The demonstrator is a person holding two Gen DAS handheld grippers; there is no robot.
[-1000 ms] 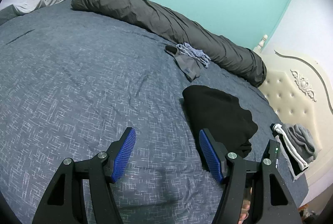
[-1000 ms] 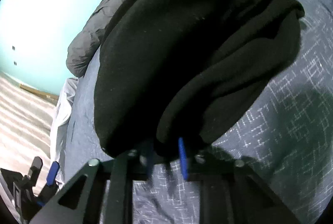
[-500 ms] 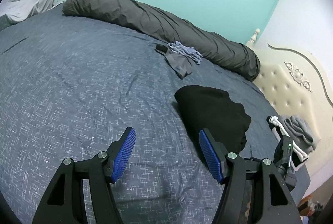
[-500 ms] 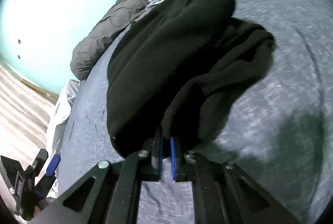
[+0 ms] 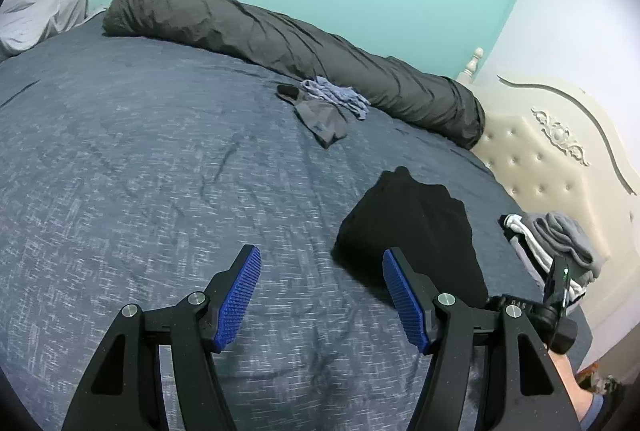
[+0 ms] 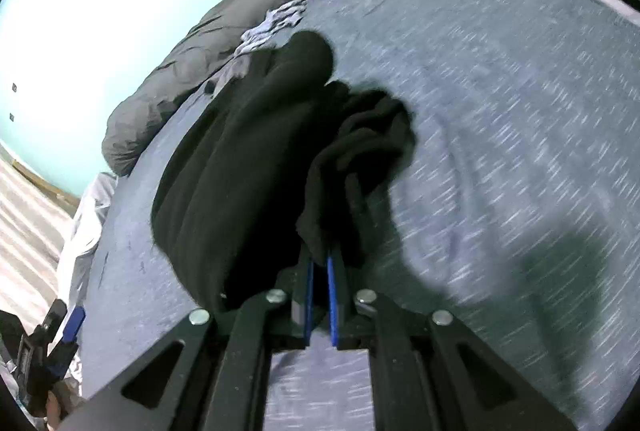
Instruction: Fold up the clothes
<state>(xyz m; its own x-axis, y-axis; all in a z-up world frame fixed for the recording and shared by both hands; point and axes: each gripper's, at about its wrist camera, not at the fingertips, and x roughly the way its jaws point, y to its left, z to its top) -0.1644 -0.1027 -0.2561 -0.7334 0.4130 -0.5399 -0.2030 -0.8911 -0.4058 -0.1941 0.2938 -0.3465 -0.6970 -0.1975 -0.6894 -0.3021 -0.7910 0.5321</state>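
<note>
Right hand-held gripper (image 6: 319, 263) pulling back with its blue pads now closing tight on the black garment's (image 6: 248, 155) edge, garment stretching out and shrinking in the right wrist view, sliding nearer across the bed (image 5: 140, 171), left wrist view panning left.

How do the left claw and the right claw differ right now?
The left claw is open and empty above the blue bedspread; the right claw is shut on the black garment. The left is clear of that garment; the right grips its edge. Both have blue pads.
</note>
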